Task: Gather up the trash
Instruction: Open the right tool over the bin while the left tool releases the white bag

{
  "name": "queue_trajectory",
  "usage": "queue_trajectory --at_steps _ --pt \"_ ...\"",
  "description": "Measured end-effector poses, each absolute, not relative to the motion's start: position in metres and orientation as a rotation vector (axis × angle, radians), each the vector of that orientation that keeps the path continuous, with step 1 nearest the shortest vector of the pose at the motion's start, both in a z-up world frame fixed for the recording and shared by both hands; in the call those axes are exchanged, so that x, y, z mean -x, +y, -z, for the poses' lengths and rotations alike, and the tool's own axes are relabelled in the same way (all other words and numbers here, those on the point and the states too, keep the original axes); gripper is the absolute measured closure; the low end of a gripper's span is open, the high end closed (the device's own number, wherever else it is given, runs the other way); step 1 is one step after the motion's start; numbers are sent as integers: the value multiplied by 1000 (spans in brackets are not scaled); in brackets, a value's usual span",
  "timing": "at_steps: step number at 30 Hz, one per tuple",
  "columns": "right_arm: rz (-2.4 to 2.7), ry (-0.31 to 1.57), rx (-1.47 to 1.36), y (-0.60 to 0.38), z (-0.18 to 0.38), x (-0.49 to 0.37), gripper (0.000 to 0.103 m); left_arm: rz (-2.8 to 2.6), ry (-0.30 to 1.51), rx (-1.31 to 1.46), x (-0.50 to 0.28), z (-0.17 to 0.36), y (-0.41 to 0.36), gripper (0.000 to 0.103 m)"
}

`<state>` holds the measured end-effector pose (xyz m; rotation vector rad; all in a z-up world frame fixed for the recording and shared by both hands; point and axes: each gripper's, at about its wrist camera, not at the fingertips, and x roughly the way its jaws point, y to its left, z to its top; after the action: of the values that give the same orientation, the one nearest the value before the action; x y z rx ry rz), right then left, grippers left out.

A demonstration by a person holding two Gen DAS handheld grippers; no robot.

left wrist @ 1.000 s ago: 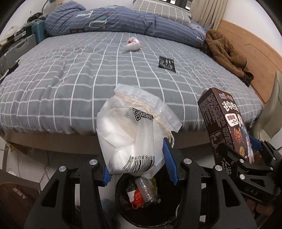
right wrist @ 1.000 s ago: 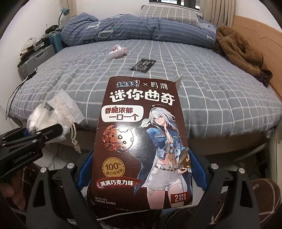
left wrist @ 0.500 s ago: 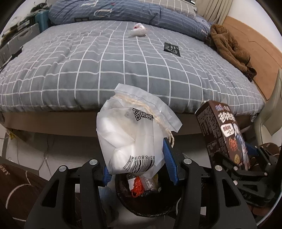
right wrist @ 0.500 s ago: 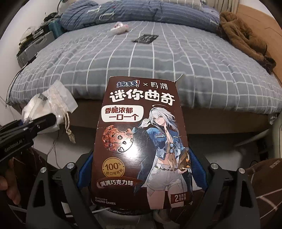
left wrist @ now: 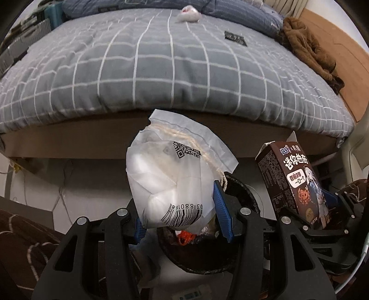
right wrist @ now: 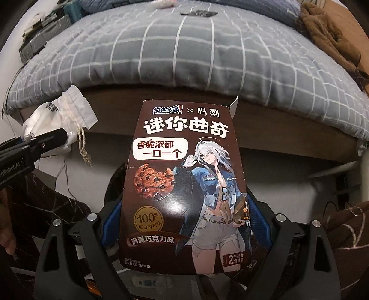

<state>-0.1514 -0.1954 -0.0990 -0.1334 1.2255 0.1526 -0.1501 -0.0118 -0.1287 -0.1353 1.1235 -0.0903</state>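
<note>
My left gripper (left wrist: 182,210) is shut on a white drawstring bag (left wrist: 170,182) with a barcode and a rope cord, held upright over a black trash bin (left wrist: 239,196) that holds several scraps. My right gripper (right wrist: 182,221) is shut on a brown cookie box (right wrist: 182,184), its blue pads pressing both sides. The same cookie box (left wrist: 293,182) and right gripper (left wrist: 327,207) show at the right of the left wrist view, beside the bin. At the left of the right wrist view are the white bag (right wrist: 57,122) and the left gripper (right wrist: 30,147).
A bed with a grey checked cover (left wrist: 161,69) fills the background, its wooden frame edge (left wrist: 92,140) just beyond the bin. On it lie a crumpled pink-white scrap (left wrist: 188,11), a black wrapper (left wrist: 235,38) and a brown garment (left wrist: 309,50). Cables hang by the white floor at left.
Both grippers have sunk toward the bin and tilted further down, so the bed has risen in both views. The bag and the box stay gripped.
</note>
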Motion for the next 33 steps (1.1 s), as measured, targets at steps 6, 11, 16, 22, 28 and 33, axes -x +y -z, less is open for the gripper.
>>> queue_trajectory --at_steps 6,11,16,22,28,33 --pt "-183 1282 143 -187 116 149 16 74 1152 125 152 144 -6 54" --pt "-226 1286 154 -175 119 146 15 43 1169 148 156 151 8 54" --pt "-234 1251 181 -171 117 148 8 45 1170 171 159 154 13 54" --pt "-175 1243 145 -189 113 139 8 74 1186 163 153 163 -1 54" --pt "-103 1214 114 -219 107 139 8 113 1198 149 146 167 -28 54" --pt "-50 1202 69 -247 102 143 8 158 1202 130 142 168 -54 54"
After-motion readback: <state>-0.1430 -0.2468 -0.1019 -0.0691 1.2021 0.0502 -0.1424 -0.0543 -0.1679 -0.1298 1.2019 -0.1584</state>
